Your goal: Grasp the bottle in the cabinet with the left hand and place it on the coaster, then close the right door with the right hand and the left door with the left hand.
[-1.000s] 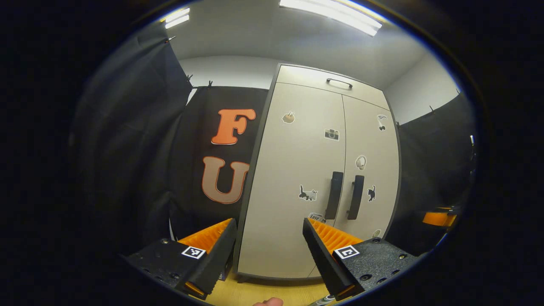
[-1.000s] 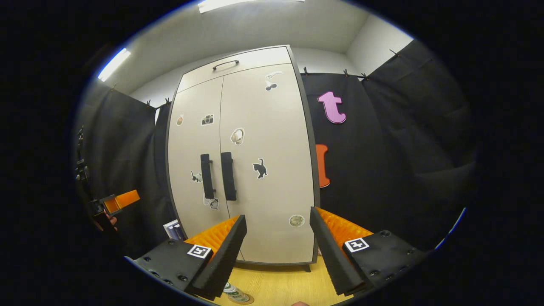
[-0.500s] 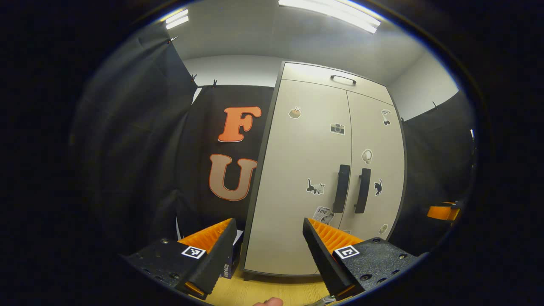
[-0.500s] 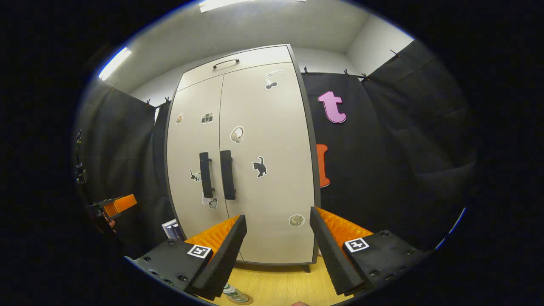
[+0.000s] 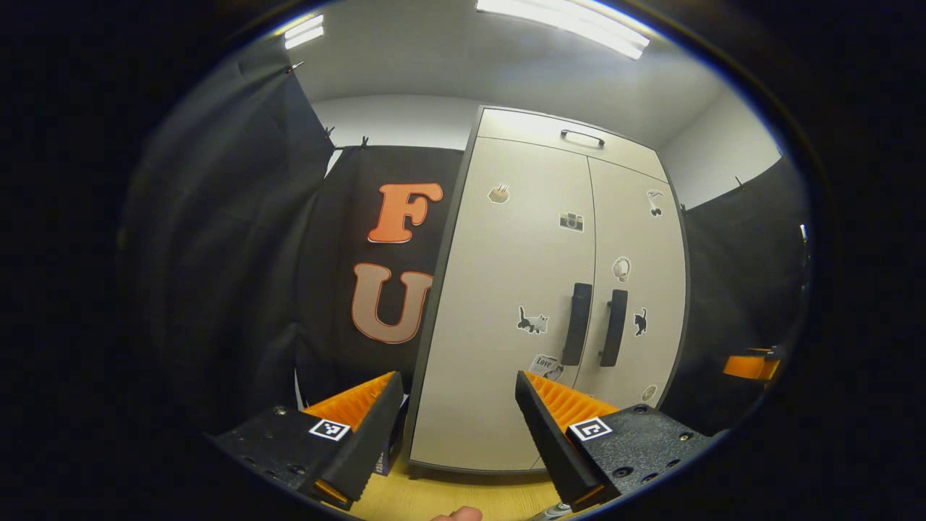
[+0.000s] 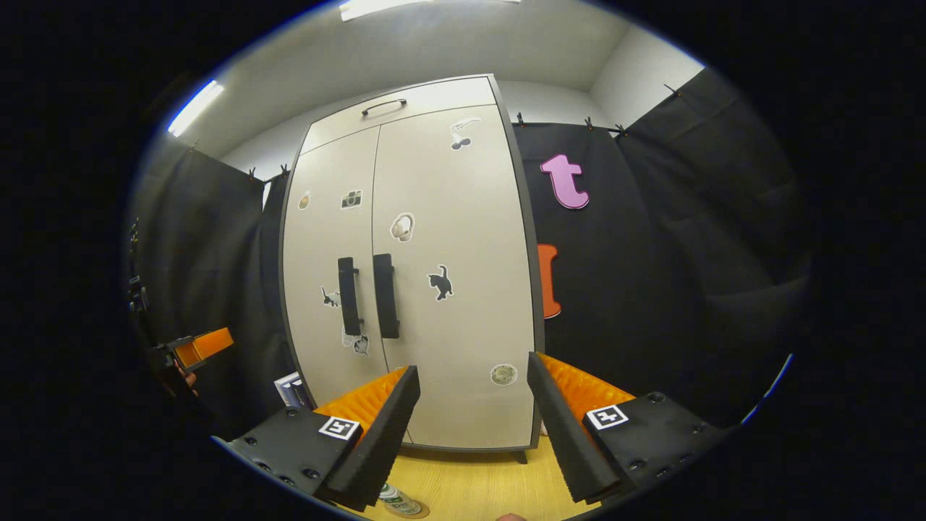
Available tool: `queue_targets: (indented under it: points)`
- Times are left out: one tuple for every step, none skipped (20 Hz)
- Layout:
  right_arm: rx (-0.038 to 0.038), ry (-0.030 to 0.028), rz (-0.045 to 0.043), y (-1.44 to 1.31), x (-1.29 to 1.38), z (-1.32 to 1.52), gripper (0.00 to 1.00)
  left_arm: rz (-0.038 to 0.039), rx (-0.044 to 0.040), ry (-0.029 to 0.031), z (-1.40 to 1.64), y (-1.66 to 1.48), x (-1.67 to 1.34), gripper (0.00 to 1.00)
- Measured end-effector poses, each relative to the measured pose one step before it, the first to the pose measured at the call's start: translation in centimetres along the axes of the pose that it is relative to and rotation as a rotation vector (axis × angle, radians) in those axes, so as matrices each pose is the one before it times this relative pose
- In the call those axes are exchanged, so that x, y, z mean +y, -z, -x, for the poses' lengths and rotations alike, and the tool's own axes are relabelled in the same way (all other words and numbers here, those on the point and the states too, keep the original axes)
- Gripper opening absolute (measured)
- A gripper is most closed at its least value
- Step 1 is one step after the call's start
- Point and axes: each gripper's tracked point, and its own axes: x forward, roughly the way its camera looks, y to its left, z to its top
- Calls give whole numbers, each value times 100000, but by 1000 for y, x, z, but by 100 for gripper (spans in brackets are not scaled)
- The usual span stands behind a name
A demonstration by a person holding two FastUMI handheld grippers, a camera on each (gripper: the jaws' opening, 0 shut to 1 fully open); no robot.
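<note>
In the left gripper view, the left gripper (image 5: 457,427) sits at 6 o'clock with its two fingers spread wide apart and nothing between them. Beyond it, toward 1 o'clock, stands the cabinet (image 5: 550,289). The left door (image 5: 506,289) and the right door (image 5: 636,289) both lie flush with the front, their two dark handles (image 5: 576,323) side by side at the seam. Small stickers dot both doors. The cabinet stands on a wooden table (image 5: 434,499). A fingertip (image 5: 457,514) shows at the very bottom edge, at 6 o'clock. At about 5 o'clock, just under the right finger, a sliver of the bottle (image 5: 551,512) peeks in; how it stands cannot be told from here. At 3 o'clock, well apart, part of the right gripper (image 5: 751,367) shows against the dark cloth.

In the right gripper view, the right gripper (image 6: 472,420) is at 6 o'clock, its fingers likewise held wide apart and empty. The cabinet fills the centre toward 12 o'clock, doors closed. At 6 o'clock, slightly left, the bottle's cap end shows, resting on the brown coaster (image 6: 418,512) on the table. A small box (image 6: 291,391) stands beside the cabinet's lower left corner at 8 o'clock. The left gripper appears farther off at 9 o'clock.
</note>
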Motion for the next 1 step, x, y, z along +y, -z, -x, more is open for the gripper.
queue_targets:
  points:
    - [181, 117, 7, 38, -14, -12, 98, 84, -54, 52, -111, -16, 29, 95]
